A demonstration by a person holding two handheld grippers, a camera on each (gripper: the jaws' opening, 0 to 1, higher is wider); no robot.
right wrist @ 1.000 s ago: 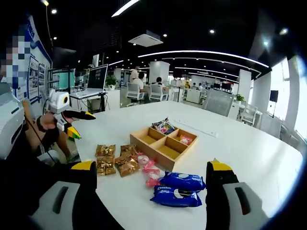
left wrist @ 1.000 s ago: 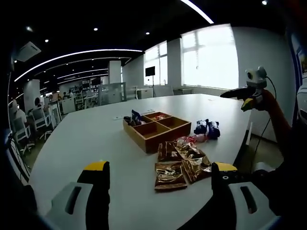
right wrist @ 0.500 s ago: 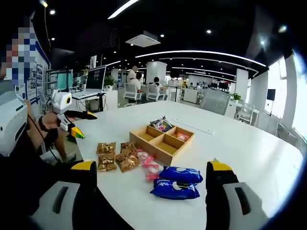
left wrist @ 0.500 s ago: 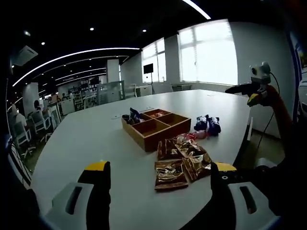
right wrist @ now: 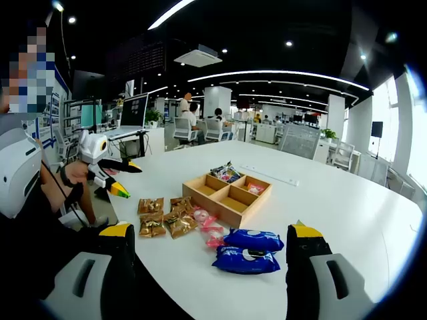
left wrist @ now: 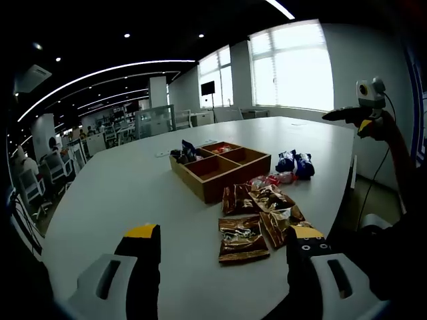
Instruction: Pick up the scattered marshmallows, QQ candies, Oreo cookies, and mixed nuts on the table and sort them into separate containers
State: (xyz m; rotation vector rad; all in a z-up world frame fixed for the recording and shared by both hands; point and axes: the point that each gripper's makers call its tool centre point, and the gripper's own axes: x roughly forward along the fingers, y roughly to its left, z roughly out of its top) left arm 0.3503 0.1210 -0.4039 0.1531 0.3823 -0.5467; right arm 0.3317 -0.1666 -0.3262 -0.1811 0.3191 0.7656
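Both tongs are held apart-jawed and empty above the near edge of the large white table: the left gripper and the right gripper. Ahead of the left gripper, the brown foil nut packets lie closest, with the four-compartment wooden tray beyond them, already holding a few packets. Just in front of the right gripper, two blue Oreo packs are seen, with pink candy packets beside them, between the packs and the tray.
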